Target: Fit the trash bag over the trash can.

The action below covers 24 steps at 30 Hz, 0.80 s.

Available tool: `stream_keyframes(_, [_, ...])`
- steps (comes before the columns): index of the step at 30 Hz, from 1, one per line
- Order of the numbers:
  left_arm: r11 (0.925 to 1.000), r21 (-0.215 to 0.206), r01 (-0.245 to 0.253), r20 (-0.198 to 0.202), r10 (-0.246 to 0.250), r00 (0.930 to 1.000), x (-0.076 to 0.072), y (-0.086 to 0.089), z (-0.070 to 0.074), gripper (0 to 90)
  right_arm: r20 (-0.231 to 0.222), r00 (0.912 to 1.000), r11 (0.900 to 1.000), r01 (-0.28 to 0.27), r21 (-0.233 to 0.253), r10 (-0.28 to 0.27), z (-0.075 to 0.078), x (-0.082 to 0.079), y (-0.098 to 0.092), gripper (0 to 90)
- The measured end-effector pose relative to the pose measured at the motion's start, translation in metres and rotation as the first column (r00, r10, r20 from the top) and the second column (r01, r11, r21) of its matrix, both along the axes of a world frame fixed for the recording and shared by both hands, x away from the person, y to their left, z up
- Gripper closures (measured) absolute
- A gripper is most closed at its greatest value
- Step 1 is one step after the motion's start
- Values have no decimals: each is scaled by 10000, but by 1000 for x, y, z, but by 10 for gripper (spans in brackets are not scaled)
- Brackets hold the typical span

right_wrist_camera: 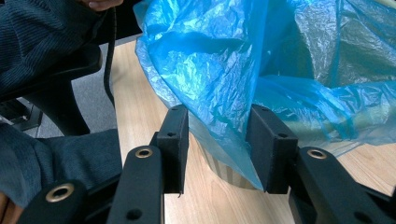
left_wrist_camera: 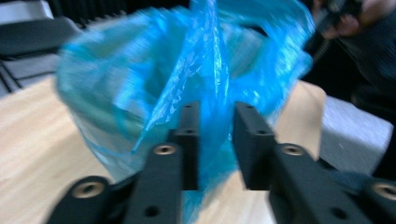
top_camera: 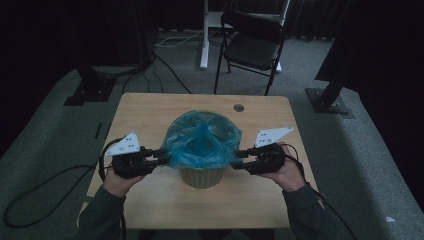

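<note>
Two grippers flank the bin (top_camera: pixel 202 176) mid-counter (top_camera: pixel 150 200); blue bag (top_camera: pixel 202 140) draped over its rim, lying between them; left gripper (top_camera: pixel 162 155) and right gripper (top_camera: pixel 239 159) equally near; both jaws parted, film between, neither visibly clamped.

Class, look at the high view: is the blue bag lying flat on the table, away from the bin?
No: the blue bag sits in and over the small bin, its film spread around the rim.

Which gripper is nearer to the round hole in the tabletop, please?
Right. The right gripper sits at the blue bag's right side, below the hole; the left gripper is across the bag, farther away.
</note>
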<state>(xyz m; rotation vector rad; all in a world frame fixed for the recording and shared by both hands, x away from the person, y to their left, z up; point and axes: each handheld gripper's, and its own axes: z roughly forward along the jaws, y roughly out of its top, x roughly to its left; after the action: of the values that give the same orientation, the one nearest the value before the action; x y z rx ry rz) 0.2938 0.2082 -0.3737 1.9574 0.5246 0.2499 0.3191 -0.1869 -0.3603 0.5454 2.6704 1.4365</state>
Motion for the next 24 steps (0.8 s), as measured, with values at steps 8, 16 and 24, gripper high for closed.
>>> stream_keyframes(8, [9968,606,530,-309,-512,9982,-3,-11,-16,854,34,9997,9985,-261,484,260,6,0,3,661])
stream_keyframes(16, [9920,994,773,-640,-712,9954,-4,-13,-32,879,-359,9975,9981,-615,1,615,-13,-1,4,888])
stream_keyframes(24, [9781,1911,827,-989,-647,9930,2,-23,-53,887,-643,9974,9949,-378,-935,318,-32,6,8,894])
